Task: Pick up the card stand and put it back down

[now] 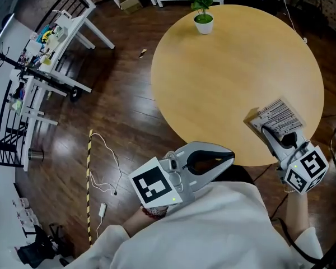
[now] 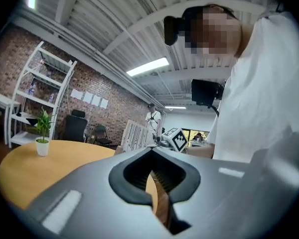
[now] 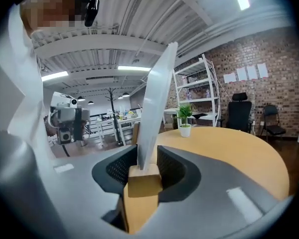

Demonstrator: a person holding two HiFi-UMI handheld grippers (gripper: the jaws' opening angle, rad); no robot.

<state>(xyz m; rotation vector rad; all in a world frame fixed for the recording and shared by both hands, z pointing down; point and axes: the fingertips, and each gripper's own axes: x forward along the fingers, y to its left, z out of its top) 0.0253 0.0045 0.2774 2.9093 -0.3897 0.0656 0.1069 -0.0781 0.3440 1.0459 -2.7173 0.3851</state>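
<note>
**A:** Where is the card stand (image 1: 277, 116) at this moment?

**B:** At the near right edge of the table (image 1: 229, 77), in your right gripper (image 1: 270, 131). The jaws are clamped on its wooden base (image 3: 144, 179), one pad on each side. The pale card (image 3: 157, 103) rises from the slot between them, leaning a little.

**A:** Is it off the tabletop?

**B:** I cannot tell. No view shows the underside of the base against the wood, so judge that by feel.

**A:** How do I set it down well?

**B:** Level the base first, so the card stands straight and not tipped. Lower it slowly until the whole bottom face sits flat. Choose a spot further in from the rim, because this close to the edge a nudge could send it over. Then part the jaws evenly and draw straight back along their own line. A sideways exit would likely drag the block or catch the card.

**A:** And my other hand?

**B:** Your left gripper (image 1: 227, 160) is by the table's near edge, in front of your body, with its jaws together on nothing. It is well apart from the stand, so leave it there. The potted plant (image 1: 203, 10) at the far rim is no obstacle.
</note>
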